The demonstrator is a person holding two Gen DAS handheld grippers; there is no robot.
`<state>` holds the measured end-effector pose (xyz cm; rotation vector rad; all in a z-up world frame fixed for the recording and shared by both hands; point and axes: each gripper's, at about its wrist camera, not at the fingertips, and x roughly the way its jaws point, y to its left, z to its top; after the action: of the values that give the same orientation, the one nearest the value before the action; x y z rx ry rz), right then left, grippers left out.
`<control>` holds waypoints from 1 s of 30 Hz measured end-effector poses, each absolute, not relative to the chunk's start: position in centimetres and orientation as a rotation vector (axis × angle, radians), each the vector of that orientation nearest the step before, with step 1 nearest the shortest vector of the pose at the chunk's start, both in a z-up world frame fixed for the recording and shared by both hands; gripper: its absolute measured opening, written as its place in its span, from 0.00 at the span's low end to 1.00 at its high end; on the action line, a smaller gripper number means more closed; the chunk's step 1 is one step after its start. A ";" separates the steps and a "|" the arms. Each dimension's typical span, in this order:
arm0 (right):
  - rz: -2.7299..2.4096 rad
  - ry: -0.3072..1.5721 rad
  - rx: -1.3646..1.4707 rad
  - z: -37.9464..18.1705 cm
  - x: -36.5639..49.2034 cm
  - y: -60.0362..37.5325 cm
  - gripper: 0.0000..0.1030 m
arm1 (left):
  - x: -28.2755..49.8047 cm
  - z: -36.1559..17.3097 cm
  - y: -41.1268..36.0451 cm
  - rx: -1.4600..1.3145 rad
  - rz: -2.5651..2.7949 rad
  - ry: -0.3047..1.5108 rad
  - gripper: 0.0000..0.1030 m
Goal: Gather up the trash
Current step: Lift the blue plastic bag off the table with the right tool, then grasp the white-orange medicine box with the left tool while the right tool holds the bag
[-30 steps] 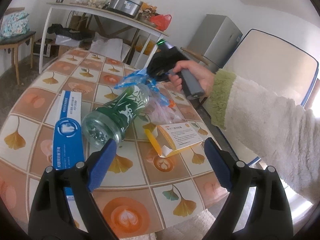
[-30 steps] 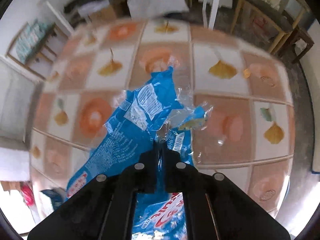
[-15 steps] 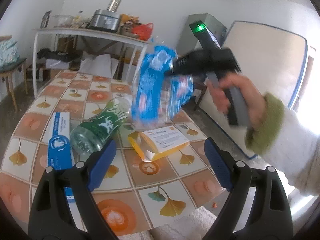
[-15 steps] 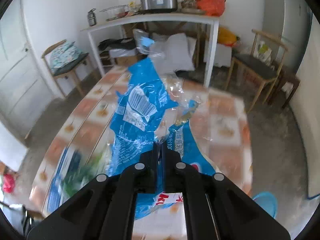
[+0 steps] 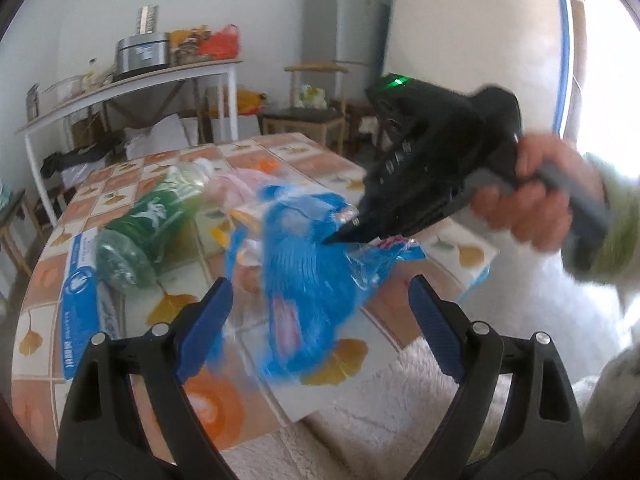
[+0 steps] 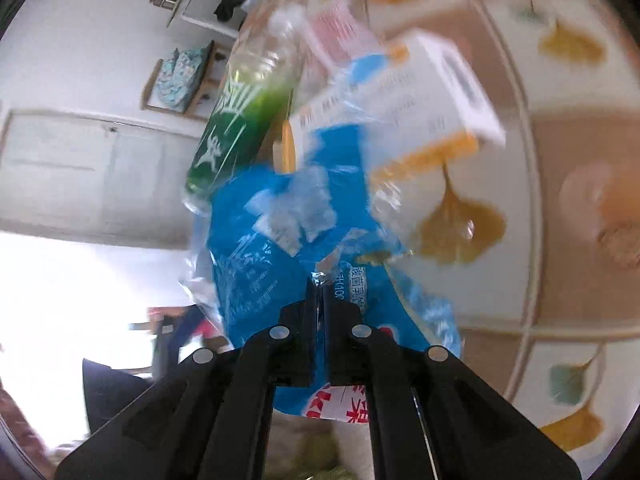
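Note:
My right gripper [image 6: 319, 280] is shut on a crumpled blue plastic wrapper [image 6: 272, 240], which hangs from its tips. In the left wrist view the same right gripper [image 5: 328, 240] comes in from the right, held by a hand, and the blue plastic wrapper [image 5: 304, 280] dangles over the near table edge. My left gripper [image 5: 320, 312] stands open just in front of the wrapper, nothing between its blue pads. A green plastic bottle [image 5: 148, 220] lies on its side on the tiled table [image 5: 100, 176]. An orange-and-white carton [image 6: 400, 92] lies past the wrapper.
A long blue-and-white box [image 5: 78, 304] lies along the table's left side. A pink wrapper [image 5: 244, 180] sits behind the bottle. A white fluffy sleeve [image 5: 400, 408] is below the table edge. A white side table [image 5: 132, 84], chair [image 5: 304, 116] and fridge [image 5: 344, 20] stand behind.
The right gripper lifted the blue wrapper off the table, then swung it down and toward me, in front of the open left gripper. The left view turned rightward.

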<state>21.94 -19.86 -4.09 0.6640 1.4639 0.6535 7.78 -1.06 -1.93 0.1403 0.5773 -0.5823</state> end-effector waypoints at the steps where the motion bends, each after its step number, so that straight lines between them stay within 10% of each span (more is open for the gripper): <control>1: 0.692 1.491 0.717 -4.6 21.7 -19.9 0.03 | 7.8 -2.2 -1.3 0.150 -0.588 0.583 0.83; 9: 0.906 1.622 0.818 -5.9 21.2 -17.9 0.03 | 8.1 -3.7 -2.8 0.211 -0.643 0.643 0.64; 17: 0.929 1.636 0.721 -4.9 22.2 -16.4 0.06 | 9.4 -4.1 -1.5 0.125 -0.627 0.711 0.09; 22: 0.891 1.552 0.507 -1.5 24.1 -17.2 0.42 | 10.2 -4.2 0.2 0.029 -0.618 0.745 0.02; 30: 0.549 1.236 0.243 2.6 32.3 -20.2 0.42 | 10.5 -4.8 2.6 -0.105 -0.593 0.797 0.01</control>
<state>32.27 -20.25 2.56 0.2433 1.2359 0.5486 10.52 2.60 -4.77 -0.1054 0.7967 -0.5928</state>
